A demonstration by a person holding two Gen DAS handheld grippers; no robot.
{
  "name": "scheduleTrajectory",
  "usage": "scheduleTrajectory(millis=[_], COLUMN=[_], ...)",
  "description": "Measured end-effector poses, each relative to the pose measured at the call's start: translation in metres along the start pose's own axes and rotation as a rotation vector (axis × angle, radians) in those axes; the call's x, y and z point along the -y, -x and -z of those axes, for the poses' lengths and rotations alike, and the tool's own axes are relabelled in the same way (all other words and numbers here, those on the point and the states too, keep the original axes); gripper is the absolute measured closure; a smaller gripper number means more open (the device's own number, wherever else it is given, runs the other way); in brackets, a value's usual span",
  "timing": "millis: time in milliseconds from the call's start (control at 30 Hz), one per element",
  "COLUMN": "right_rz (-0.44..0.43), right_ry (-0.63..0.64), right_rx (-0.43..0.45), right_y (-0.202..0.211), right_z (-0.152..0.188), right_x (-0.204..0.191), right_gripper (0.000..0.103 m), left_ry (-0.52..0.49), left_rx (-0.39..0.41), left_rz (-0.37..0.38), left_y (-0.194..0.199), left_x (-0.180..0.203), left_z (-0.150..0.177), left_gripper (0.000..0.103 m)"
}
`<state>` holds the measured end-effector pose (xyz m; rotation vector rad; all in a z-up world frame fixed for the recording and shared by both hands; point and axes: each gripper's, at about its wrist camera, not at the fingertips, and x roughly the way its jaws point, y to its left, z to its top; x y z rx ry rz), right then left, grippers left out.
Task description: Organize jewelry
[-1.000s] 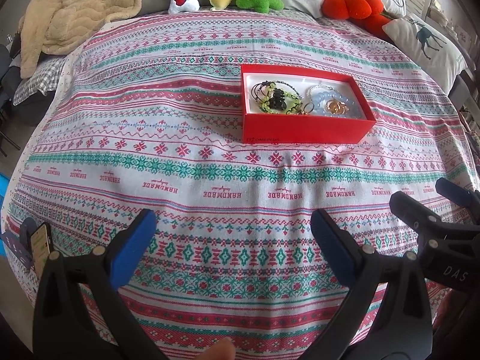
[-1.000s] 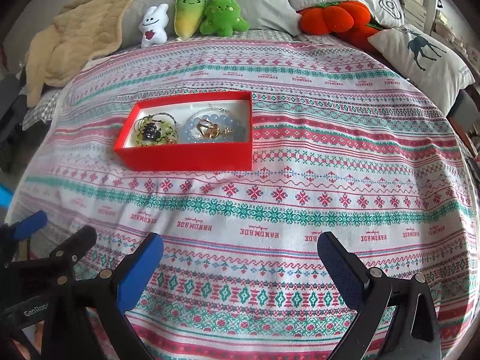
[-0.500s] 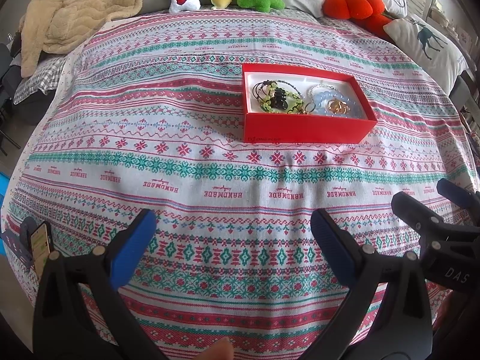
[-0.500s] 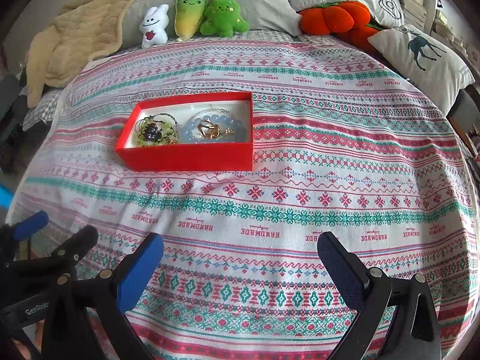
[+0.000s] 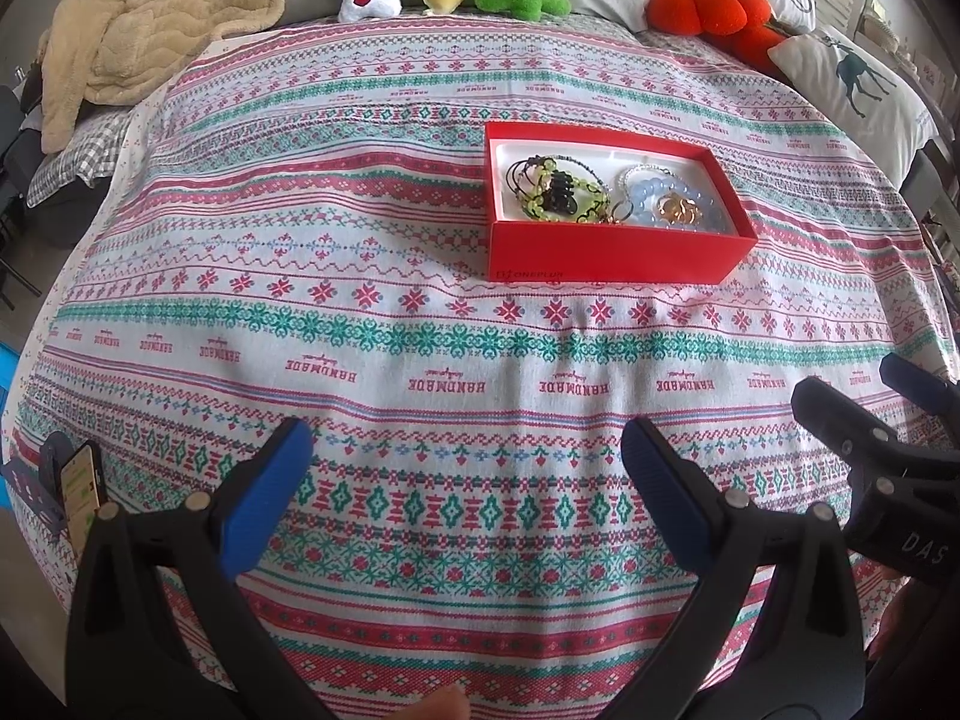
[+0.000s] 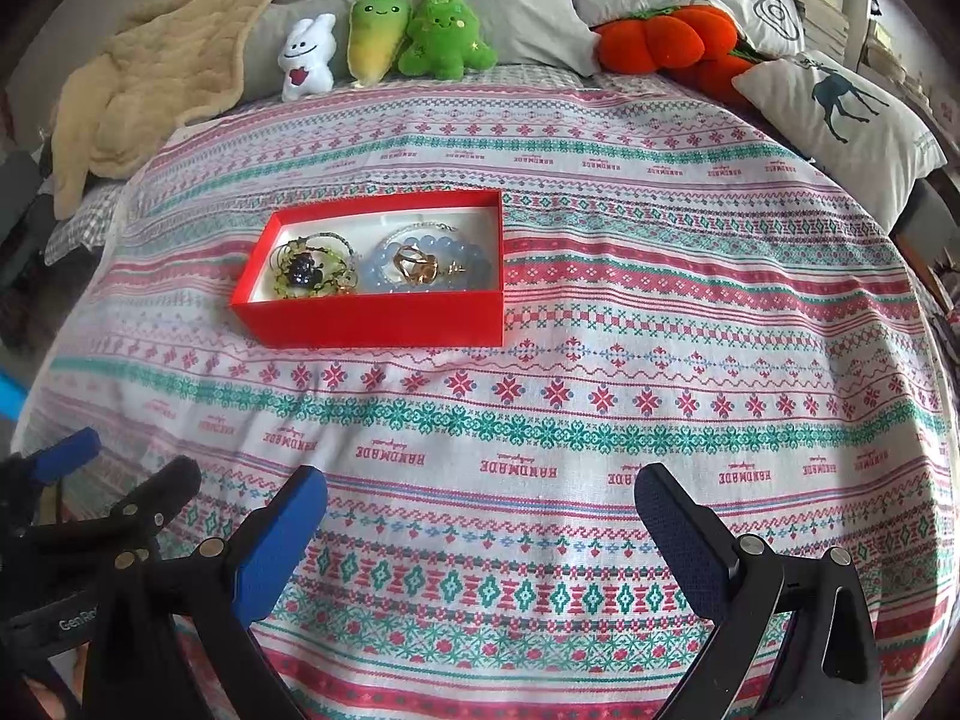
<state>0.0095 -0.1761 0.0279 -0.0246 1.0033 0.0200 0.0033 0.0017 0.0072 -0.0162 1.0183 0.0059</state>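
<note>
One red box (image 5: 612, 255), lid off, lying on the bedspread (image 5: 360, 312), well ahead of both tools. Inside, two heaps: green and black bead bracelets (image 5: 558, 189) on the left, pale blue bead bracelet (image 6: 432, 264) with gold rings (image 6: 417, 264) on the right, touching. "ONEPLUS" readable on the box front; "HANDMADE" repeated upside down across the bedspread.

Left gripper (image 5: 465, 462) spread wide, holding nothing, low over the bedspread near its front edge. Right gripper (image 6: 480, 516) likewise wide apart and empty, just beside it. "GenRo" partly readable on one, "DAS" on the other.

Three plush toys along the far edge: white bunny (image 6: 307, 57), yellow-green radish (image 6: 378, 33), green tree (image 6: 444, 30). Orange pumpkin cushions (image 6: 666, 39), deer pillow (image 6: 840, 120), beige blanket (image 6: 156, 90), phone (image 5: 81, 483) at left.
</note>
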Motion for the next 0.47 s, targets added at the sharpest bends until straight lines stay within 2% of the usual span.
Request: scheduleTrajectory(millis=[333, 467], right_rz=[0.004, 0.003], right_ry=[0.002, 0.003], right_rx=[0.002, 0.011], right_y=[0.0, -0.008], right_z=[0.0, -0.003], right_x=[-0.001, 0.0], right_gripper=[0.0, 0.0], left_ry=[-0.003, 0.02], left_rx=[-0.001, 0.04], left_rz=[-0.004, -0.013], left_y=[-0.004, -0.015], left_x=[0.001, -0.001], left_z=[0.0, -0.008], left_gripper=[0.001, 0.001])
